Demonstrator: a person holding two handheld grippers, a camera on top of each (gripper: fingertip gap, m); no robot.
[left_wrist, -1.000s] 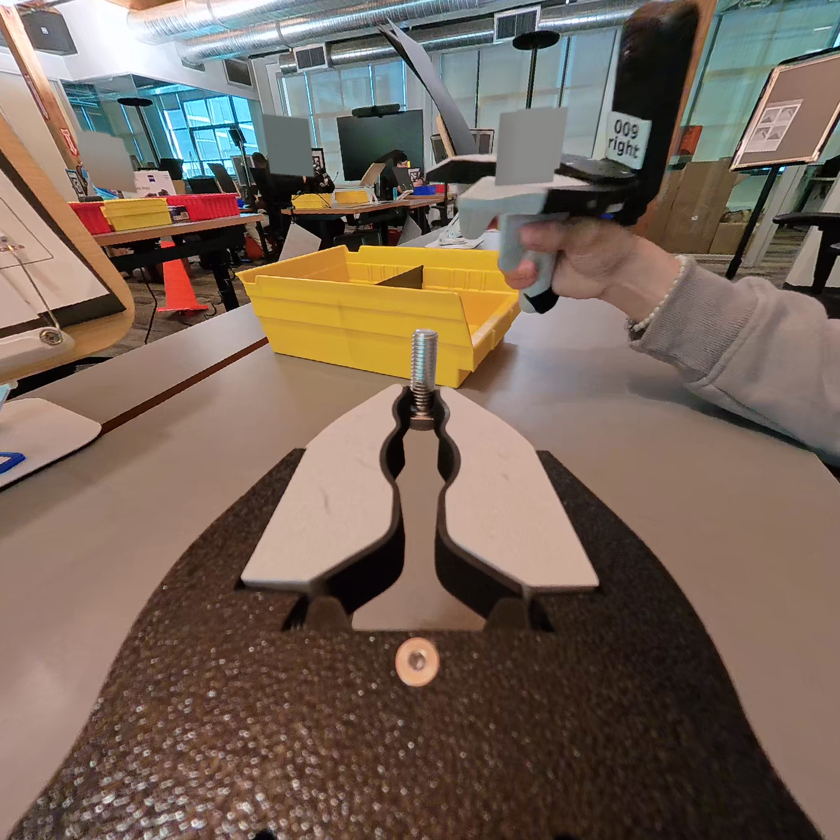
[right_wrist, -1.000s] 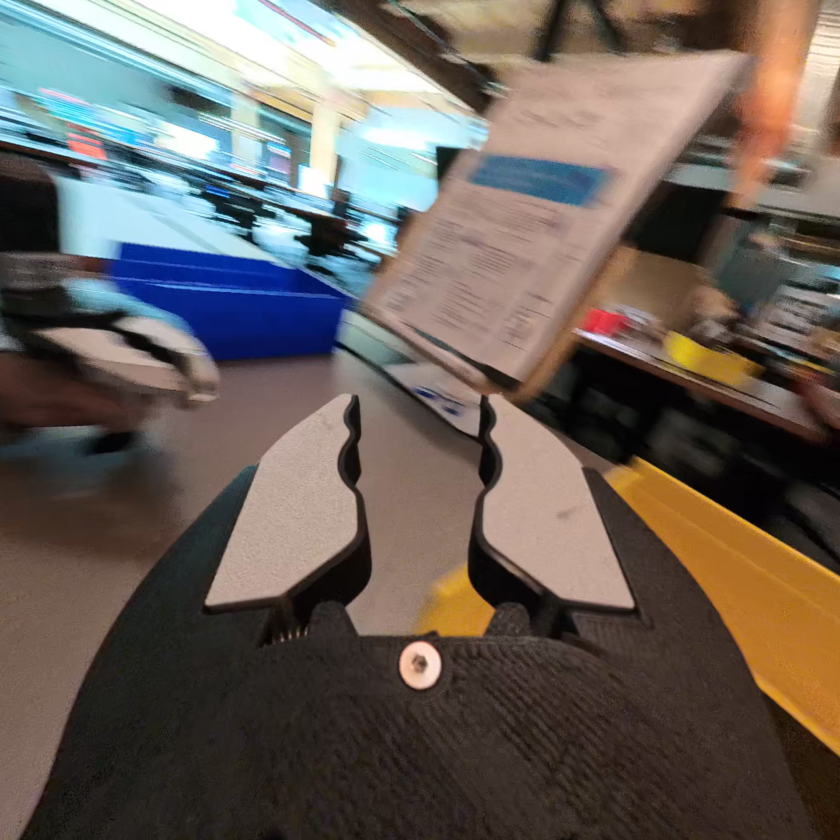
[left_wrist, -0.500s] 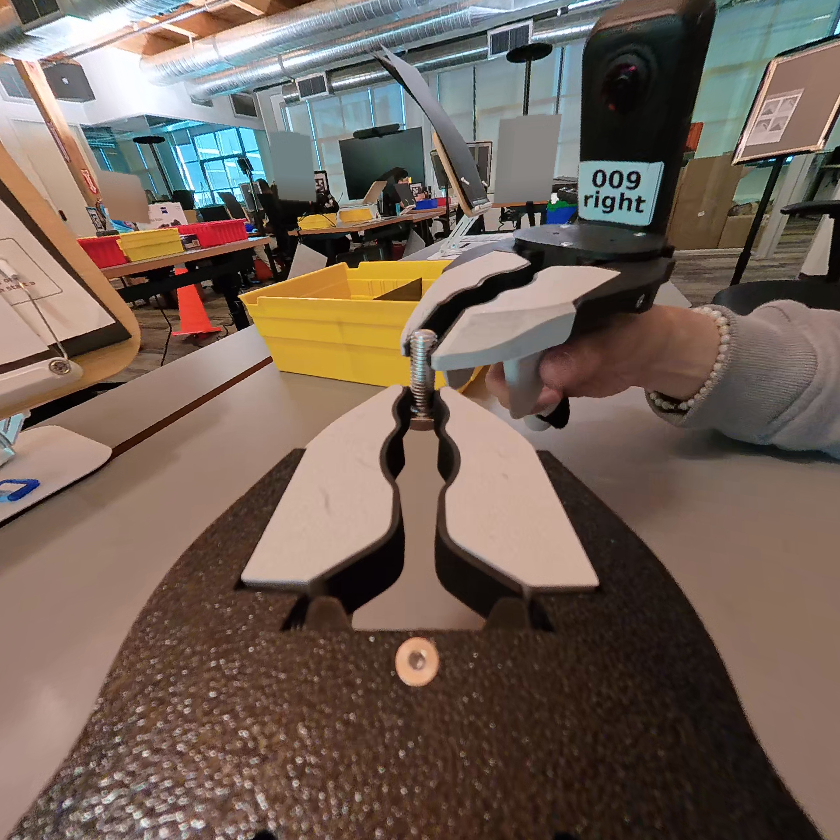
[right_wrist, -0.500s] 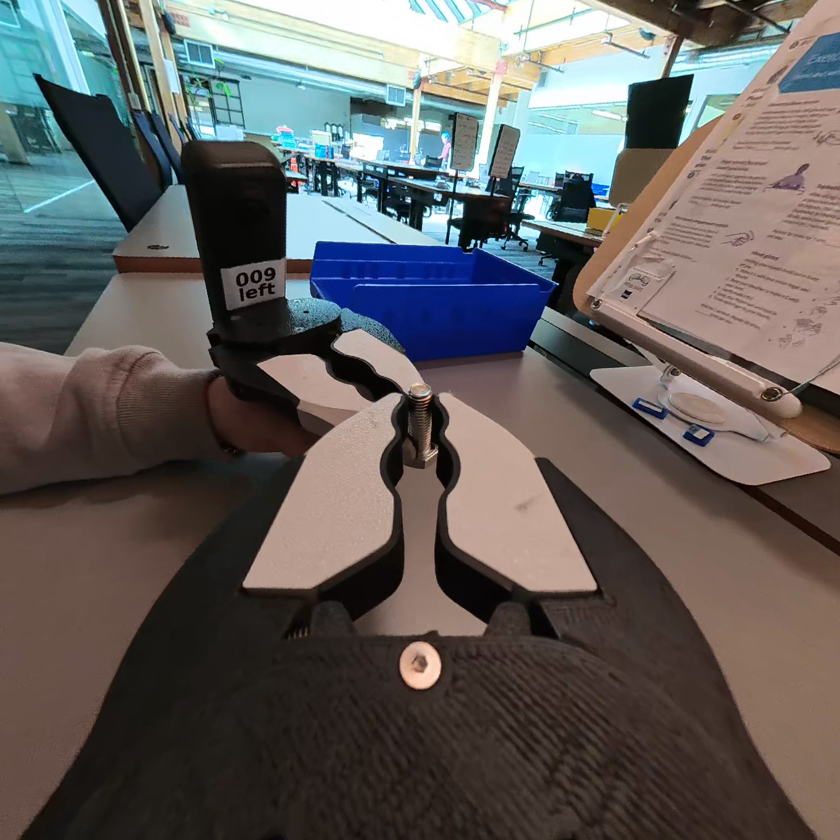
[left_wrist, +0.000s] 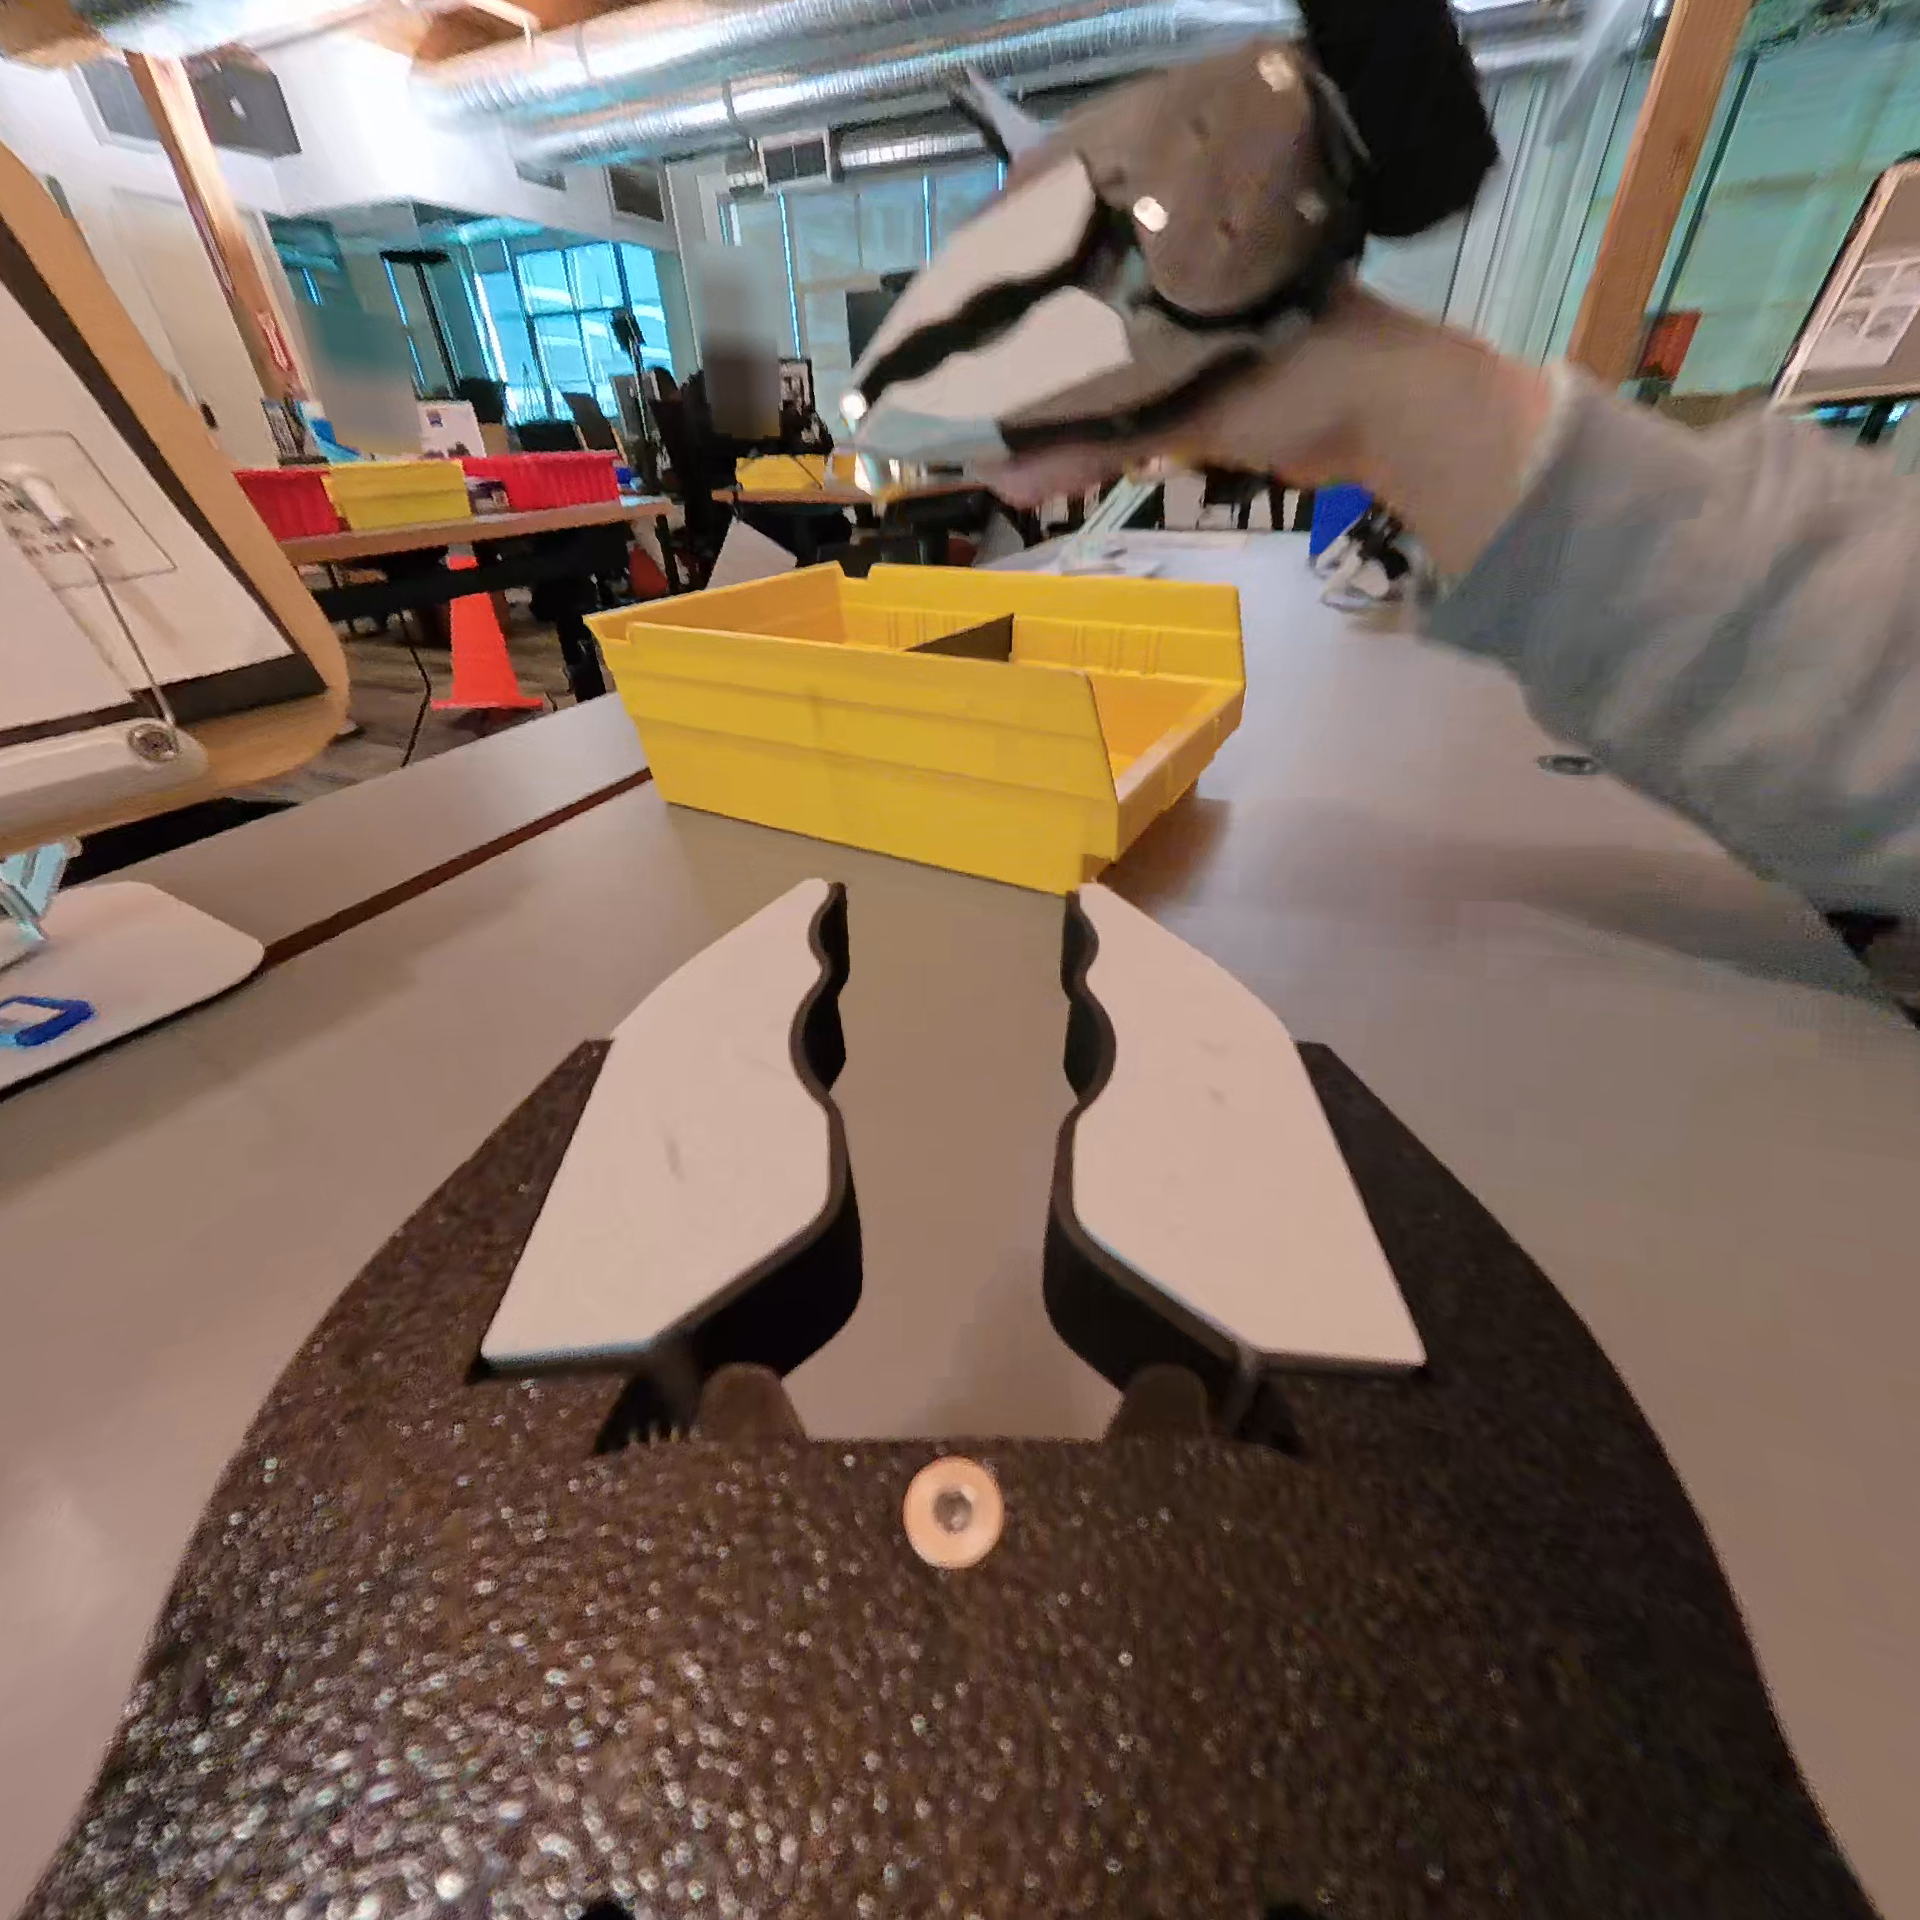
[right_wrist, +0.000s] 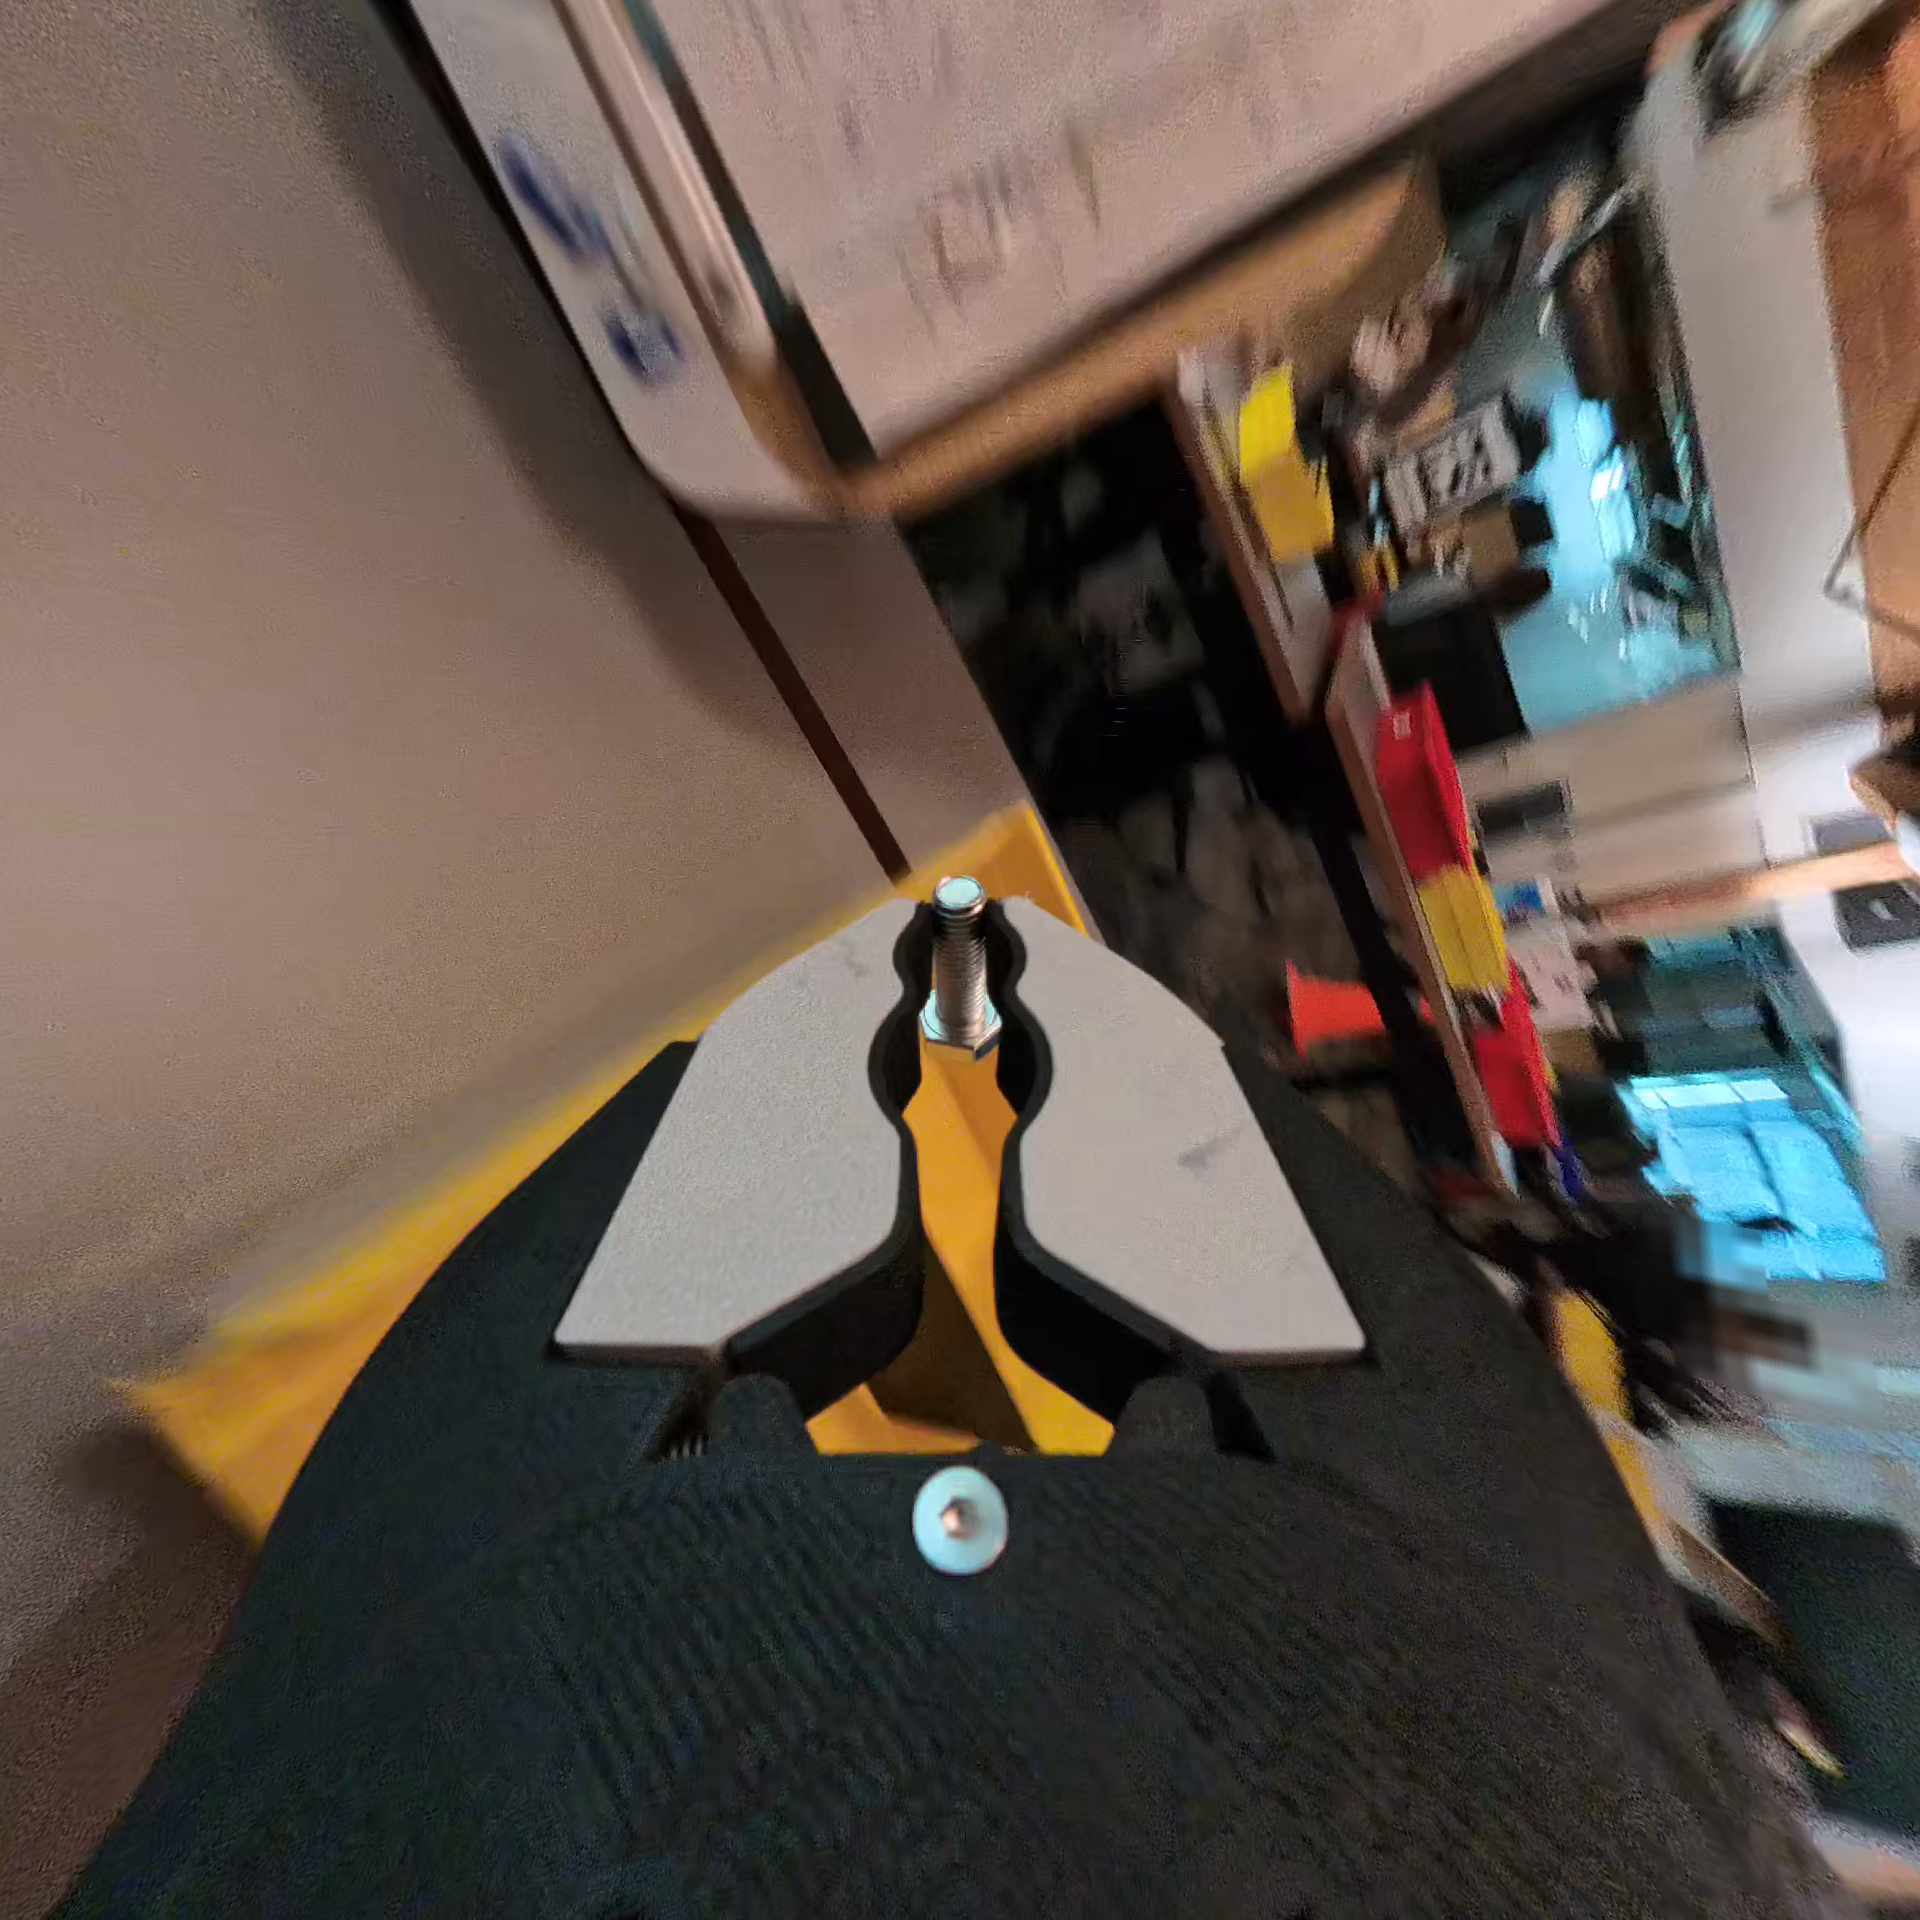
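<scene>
Left tongs (left_wrist: 951, 914), lower centre of frame: were clamping bolt, now spread, bare over surface (left_wrist: 1455, 987). Right tongs (right_wrist: 961, 914) pinch bolt (right_wrist: 958, 971), raised above yellow bin (left_wrist: 914, 748). Handover done.

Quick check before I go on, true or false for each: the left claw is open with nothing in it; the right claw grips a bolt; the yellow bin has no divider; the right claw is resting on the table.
1. The left claw is open with nothing in it. True.
2. The right claw grips a silver bolt. True.
3. The yellow bin has no divider. False: a dark divider stands inside.
4. The right claw rests on the table. False: it is raised above the bin.
</scene>
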